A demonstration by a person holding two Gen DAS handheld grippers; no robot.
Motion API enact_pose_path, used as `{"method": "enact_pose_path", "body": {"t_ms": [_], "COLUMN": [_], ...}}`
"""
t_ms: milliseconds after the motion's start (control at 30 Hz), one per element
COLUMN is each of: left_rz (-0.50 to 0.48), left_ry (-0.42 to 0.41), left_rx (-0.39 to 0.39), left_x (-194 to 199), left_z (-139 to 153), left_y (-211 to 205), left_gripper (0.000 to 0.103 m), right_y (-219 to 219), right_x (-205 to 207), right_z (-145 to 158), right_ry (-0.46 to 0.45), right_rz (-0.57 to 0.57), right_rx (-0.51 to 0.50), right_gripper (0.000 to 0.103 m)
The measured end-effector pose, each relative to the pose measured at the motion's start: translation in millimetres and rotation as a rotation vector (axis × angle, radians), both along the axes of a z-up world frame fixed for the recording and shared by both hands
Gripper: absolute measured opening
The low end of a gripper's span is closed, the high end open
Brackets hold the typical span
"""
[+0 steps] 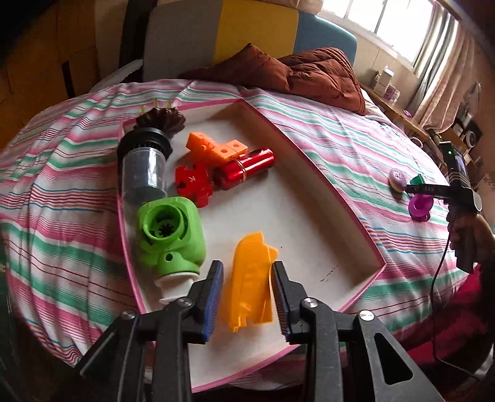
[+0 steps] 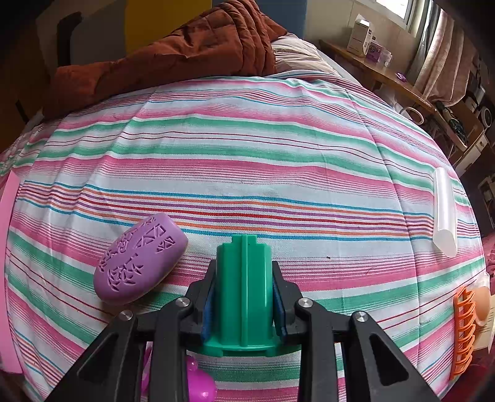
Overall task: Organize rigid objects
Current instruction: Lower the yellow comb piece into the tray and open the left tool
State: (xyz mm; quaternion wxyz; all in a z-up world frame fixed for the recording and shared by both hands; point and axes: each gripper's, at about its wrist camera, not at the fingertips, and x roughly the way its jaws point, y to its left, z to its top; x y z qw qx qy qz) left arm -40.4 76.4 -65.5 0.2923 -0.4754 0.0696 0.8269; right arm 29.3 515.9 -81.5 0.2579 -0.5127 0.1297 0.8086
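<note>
The yellow piece (image 1: 249, 284) is straddled, unpressed, by the parted left gripper (image 1: 247, 297) at the tray's (image 1: 309, 173) near edge; a green part (image 2: 244, 290) is clamped by the right gripper (image 2: 243, 297).

Bedroom with a striped bed under a bright window

A bed (image 2: 247, 160) fills most of both views, covered by a sheet striped in pink, green, white and thin red and blue lines. A rumpled rust-brown quilt (image 1: 297, 74) lies heaped at its far end, against a headboard (image 1: 256, 27) of grey, yellow and blue panels. Daylight pours through a window (image 1: 380, 21) at the upper right, hung with pale pinkish curtains (image 1: 445, 71). Below the window a wooden shelf (image 2: 380, 71) runs along the wall beside the bed, carrying a small white box (image 2: 360, 34) and other small clutter too blurred to name.
</note>
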Motion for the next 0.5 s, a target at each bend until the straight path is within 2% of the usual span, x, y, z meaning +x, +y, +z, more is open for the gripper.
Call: {"method": "enact_pose_path", "body": {"t_ms": [67, 233, 300, 400, 500], "left_rz": [0.007, 0.03, 0.058, 0.094, 0.125], "left_ry": [0.014, 0.056, 0.078, 0.087, 0.115], "left_rx": [0.014, 0.004, -0.018, 0.002, -0.013], "left_x": [0, 1, 0, -3, -3], "left_z": [5, 18, 23, 31, 38], "left_y": [-2, -1, 0, -3, -4], "left_gripper": [0.045, 0.045, 0.045, 0.045, 0.045], "right_y": [0, 0, 0, 1, 4], "right_x": [0, 0, 0, 0, 3], "right_z": [0, 0, 0, 2, 3], "right_ry": [0.0, 0.001, 0.0, 0.006, 0.026], "right_rz": [0.0, 0.0, -0.001, -0.015, -0.041], "right_rx": [0.0, 0.002, 0.004, -0.001, -0.027], "right_gripper": [0.03, 0.03, 0.03, 0.029, 0.029]}}
